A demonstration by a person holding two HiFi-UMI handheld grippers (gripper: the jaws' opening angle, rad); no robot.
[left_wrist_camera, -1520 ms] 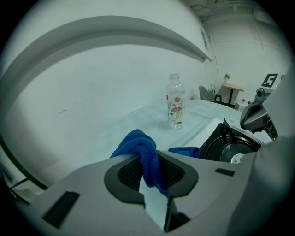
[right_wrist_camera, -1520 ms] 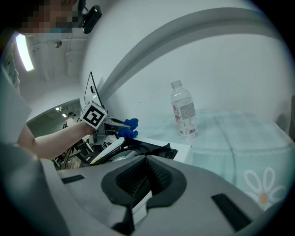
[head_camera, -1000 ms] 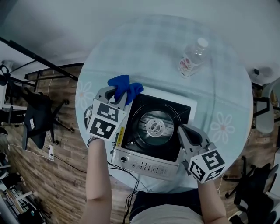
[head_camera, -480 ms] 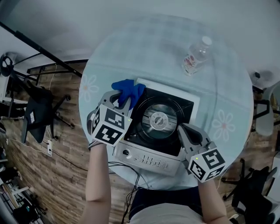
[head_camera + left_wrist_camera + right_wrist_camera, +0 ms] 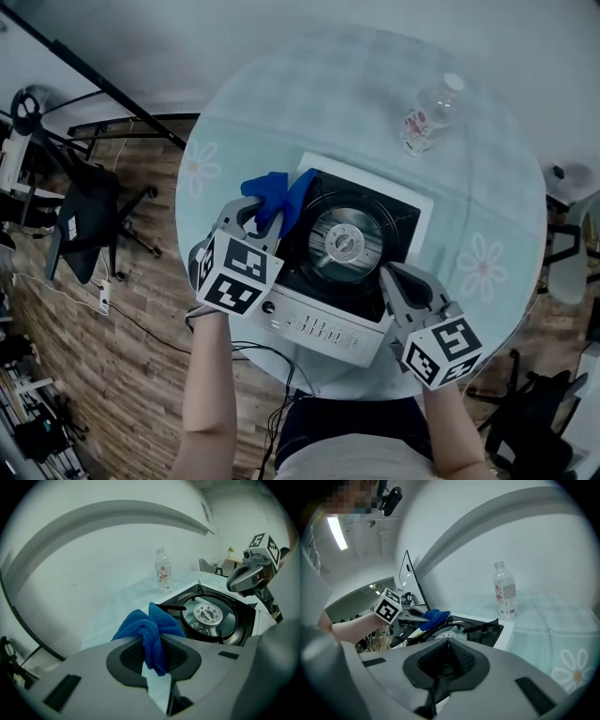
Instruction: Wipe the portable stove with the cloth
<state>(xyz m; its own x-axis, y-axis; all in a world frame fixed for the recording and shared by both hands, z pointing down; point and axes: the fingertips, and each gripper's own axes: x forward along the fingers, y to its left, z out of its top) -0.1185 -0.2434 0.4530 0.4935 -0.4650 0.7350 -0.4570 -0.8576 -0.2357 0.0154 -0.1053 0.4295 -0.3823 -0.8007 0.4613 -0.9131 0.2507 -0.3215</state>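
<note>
Item: portable stove [image 5: 352, 272], silver body with a black top, set skewed near the middle of a round pale table [image 5: 281, 103] printed with flowers; the control panel with its knob [image 5: 269, 307] faces the near edge, and the round burner [image 5: 339, 242] sits in the centre of the black top. Item: blue cloth [image 5: 275, 197], bunched, at the far left corner of the stove, its free end lying against the rim of the black top. Item: left gripper [image 5: 253, 217], at the stove's left side, jaws clamped narrow on a fold of the cloth, most of which bulges out beyond the tips toward the burner. Item: right gripper [image 5: 392, 277], at the near right part of the stove, jaws closed together with nothing between them; whether it presses on the stove body cannot be told. Item: clear water bottle [image 5: 427, 117] with a floral label and white cap, upright on the table, far right of the stove and apart from it. Both grippers carry a marker cube and are held by bare forearms reaching in from the near edge.
</note>
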